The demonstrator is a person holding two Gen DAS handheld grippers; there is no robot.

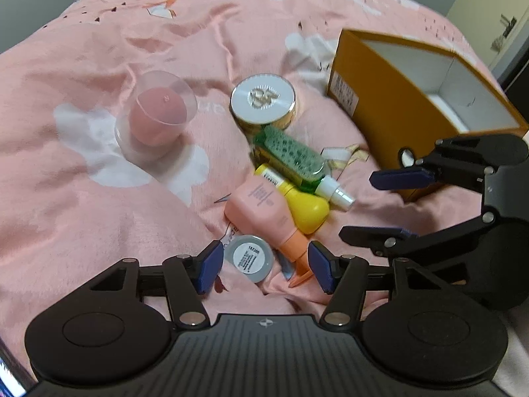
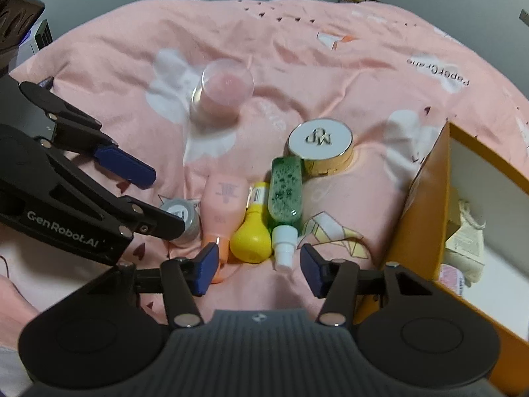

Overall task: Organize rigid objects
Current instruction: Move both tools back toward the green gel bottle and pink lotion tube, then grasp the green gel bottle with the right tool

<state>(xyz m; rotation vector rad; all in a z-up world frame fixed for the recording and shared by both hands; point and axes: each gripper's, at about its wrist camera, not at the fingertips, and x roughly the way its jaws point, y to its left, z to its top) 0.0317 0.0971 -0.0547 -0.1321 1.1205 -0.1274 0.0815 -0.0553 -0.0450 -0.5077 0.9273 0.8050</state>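
Observation:
On a pink bedspread lie a small grey jar (image 1: 253,258), a pink tube (image 1: 261,210), a yellow bottle (image 1: 299,205), a green spray bottle (image 1: 297,160), a round white-and-gold compact (image 1: 263,101) and a pink candle in a clear cup (image 1: 157,115). My left gripper (image 1: 264,266) is open just above the grey jar and the pink tube's cap. My right gripper (image 2: 259,269) is open, just short of the yellow bottle (image 2: 251,235) and the green bottle's (image 2: 284,192) white nozzle. Each gripper shows in the other's view, the right one (image 1: 386,205) and the left one (image 2: 158,198).
An open orange box (image 1: 390,122) with a white inside stands at the right; in the right wrist view (image 2: 420,218) it holds a cloth pouch (image 2: 466,244). A grey wall lies behind the bed.

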